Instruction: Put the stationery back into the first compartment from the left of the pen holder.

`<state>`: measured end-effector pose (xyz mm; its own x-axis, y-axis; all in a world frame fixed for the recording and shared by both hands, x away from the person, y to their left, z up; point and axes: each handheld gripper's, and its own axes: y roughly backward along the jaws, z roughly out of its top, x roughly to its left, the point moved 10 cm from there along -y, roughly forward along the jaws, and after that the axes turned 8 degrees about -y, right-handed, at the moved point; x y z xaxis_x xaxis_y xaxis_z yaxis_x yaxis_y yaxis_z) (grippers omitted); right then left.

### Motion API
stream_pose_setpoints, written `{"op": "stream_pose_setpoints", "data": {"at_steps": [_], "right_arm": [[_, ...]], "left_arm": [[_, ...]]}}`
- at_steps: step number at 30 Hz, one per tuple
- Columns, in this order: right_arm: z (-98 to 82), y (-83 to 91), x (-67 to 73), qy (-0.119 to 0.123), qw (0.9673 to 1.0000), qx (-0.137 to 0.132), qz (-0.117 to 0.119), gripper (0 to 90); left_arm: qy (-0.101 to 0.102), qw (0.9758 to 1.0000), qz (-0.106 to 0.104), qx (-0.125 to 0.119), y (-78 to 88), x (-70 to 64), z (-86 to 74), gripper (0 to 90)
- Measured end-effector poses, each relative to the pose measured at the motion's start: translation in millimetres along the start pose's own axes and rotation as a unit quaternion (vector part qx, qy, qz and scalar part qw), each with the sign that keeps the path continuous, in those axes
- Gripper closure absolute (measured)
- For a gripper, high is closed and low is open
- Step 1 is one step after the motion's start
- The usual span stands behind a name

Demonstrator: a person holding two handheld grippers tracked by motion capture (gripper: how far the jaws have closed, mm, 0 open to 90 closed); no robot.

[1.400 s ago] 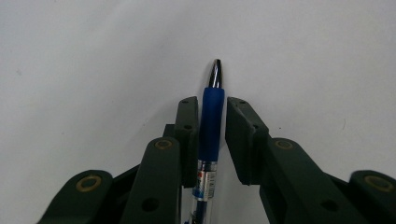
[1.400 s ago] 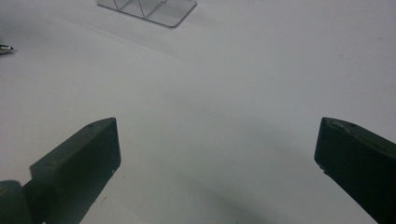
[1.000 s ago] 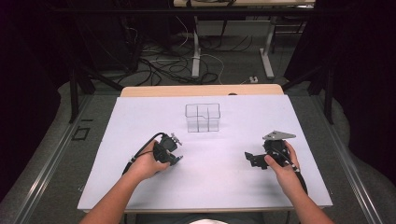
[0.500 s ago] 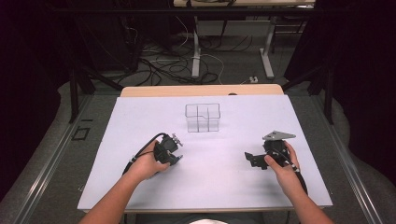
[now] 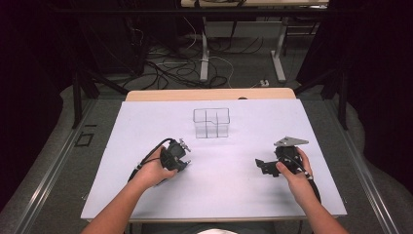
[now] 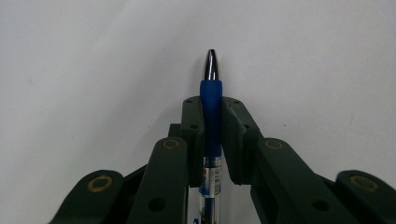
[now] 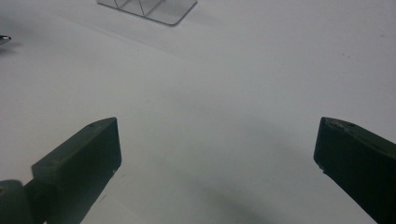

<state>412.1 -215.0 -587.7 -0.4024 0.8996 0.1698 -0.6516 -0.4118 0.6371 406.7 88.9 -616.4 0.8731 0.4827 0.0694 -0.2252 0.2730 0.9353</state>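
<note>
- My left gripper (image 6: 212, 116) is clamped on the blue pen (image 6: 211, 100), its silver tip pointing out past the jaws, low over the white table (image 5: 146, 126) at the near left.
- I judge the pen should go into the clear divided box (image 5: 211, 123) (far centre), so I must tilt it tip-down and aim at one compartment.
- My right gripper (image 5: 265, 167) stands wide and holds nothing, at the near right.
- Between the grippers and the box the table is bare, and the edges are well apart.
</note>
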Motion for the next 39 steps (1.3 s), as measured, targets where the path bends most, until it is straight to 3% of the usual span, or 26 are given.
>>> {"op": "stream_pose_setpoints", "data": {"at_steps": [11,14,20,24,26,27,29,36,37,38,39], "right_arm": [[-0.5,-0.7,0.2,0.000,1.0000,0.000,0.001,0.5],[-0.2,-0.5,0.3,-0.001,1.0000,0.000,0.001,0.5],[0.1,-1.7,0.6,0.001,1.0000,0.000,0.001,0.7],[-0.6,-1.9,0.7,0.001,1.0000,0.001,0.002,0.8],[-0.5,-1.4,0.8,-0.002,1.0000,0.001,0.001,0.8],[-1.0,-1.4,1.2,-0.004,1.0000,0.002,0.001,0.7],[-1.2,-1.4,1.1,-0.003,1.0000,0.002,0.002,0.8],[-0.2,-0.6,0.1,-0.002,1.0000,-0.002,0.000,1.2],[-0.1,-0.8,-0.1,-0.001,1.0000,-0.002,0.000,1.2],[-0.2,-0.8,-0.2,-0.002,1.0000,-0.002,0.000,1.2],[-0.2,-0.8,-0.3,-0.001,1.0000,-0.002,0.000,1.2]], "left_arm": [[0.033,0.9984,0.000,-0.045,18.2,10.4,7.9,80.5],[0.051,0.9967,-0.003,-0.063,24.6,13.8,10.7,80.5],[0.068,0.9926,-0.001,-0.101,35.9,19.9,17.0,80.5],[0.080,0.9872,0.010,-0.138,41.9,25.5,21.8,80.5],[0.090,0.9843,0.004,-0.152,43.9,27.0,23.5,80.5],[0.098,0.9813,0.009,-0.166,44.1,29.1,25.4,80.4],[0.109,0.9779,0.006,-0.179,46.2,31.8,26.1,80.4],[0.145,0.9612,-0.002,-0.234,56.7,40.9,32.9,80.4],[0.150,0.9578,0.000,-0.245,57.9,42.5,34.7,80.5],[0.151,0.9571,-0.001,-0.247,59.4,43.4,34.6,80.5],[0.161,0.9517,0.001,-0.261,59.9,44.3,37.4,80.4]]}}
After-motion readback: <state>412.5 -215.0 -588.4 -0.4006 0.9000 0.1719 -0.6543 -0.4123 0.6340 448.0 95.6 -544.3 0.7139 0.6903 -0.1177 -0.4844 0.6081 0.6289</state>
